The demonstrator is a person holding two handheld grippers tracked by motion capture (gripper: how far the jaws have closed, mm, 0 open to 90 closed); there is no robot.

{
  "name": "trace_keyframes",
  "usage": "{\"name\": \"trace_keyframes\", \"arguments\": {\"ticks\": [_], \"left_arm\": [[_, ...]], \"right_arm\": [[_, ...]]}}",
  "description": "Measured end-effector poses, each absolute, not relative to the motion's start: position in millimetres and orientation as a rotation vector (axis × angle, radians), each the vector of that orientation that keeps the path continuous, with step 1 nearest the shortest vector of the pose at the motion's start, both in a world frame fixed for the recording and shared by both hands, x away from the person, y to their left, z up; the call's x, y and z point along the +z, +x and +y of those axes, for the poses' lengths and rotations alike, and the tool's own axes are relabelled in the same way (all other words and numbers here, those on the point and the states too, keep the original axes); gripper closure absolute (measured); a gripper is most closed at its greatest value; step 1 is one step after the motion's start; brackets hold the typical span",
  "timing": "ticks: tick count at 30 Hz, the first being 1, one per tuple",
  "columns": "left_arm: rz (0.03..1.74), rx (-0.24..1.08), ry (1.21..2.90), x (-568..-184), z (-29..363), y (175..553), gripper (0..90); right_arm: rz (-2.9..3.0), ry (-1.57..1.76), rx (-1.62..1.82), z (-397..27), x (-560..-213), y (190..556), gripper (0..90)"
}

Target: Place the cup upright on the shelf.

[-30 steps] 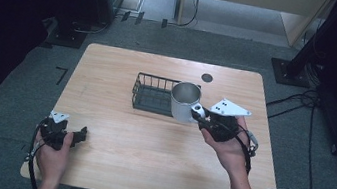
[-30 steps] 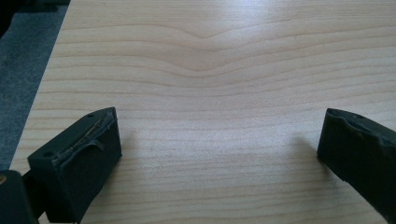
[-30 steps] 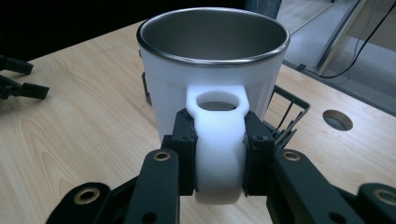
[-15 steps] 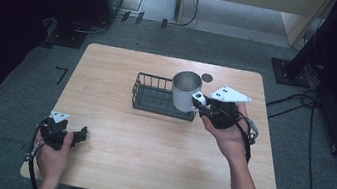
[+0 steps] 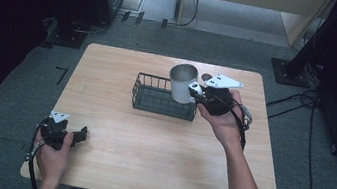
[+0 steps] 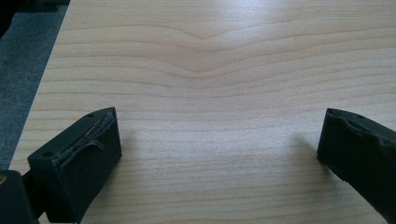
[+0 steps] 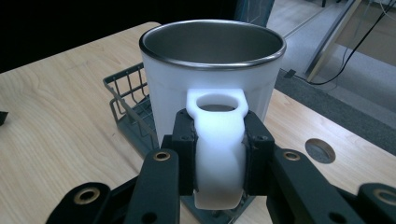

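Observation:
A white mug point(image 5: 182, 83) with a steel rim hangs upright over the right end of a black wire basket point(image 5: 149, 93). My right gripper point(image 5: 198, 93) is shut on the mug's white handle point(image 7: 219, 154), one black pad on each side of it. In the right gripper view the mug point(image 7: 212, 79) stands above the basket point(image 7: 135, 116). My left gripper point(image 5: 80, 135) rests near the table's front left corner, its jaws wide apart over bare wood point(image 6: 215, 116) with nothing between them.
The wooden table point(image 5: 115, 132) has a round cable hole point(image 5: 206, 76) behind the mug. Grey carpet, black stands and cables point(image 5: 307, 102) surround the table. The table's left edge point(image 6: 44, 79) runs close to my left gripper.
My right gripper has carried the mug up and away from me, leftward, from the basket's right end to above it. The left gripper has stayed put.

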State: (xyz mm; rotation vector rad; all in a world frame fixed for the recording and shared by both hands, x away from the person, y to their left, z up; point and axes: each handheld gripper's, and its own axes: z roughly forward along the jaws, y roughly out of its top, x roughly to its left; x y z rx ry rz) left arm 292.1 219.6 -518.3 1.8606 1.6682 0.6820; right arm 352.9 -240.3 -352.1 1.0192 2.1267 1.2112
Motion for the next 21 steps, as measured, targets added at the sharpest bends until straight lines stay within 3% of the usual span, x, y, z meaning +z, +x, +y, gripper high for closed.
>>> {"name": "trace_keyframes", "arguments": {"ticks": [21], "left_arm": [[1.668,0.681,1.861,-518.3,219.6,292.0,0.0]], "right_arm": [[2.166,1.027,1.224,-217.1,-373.9,393.6,72.0]]}}
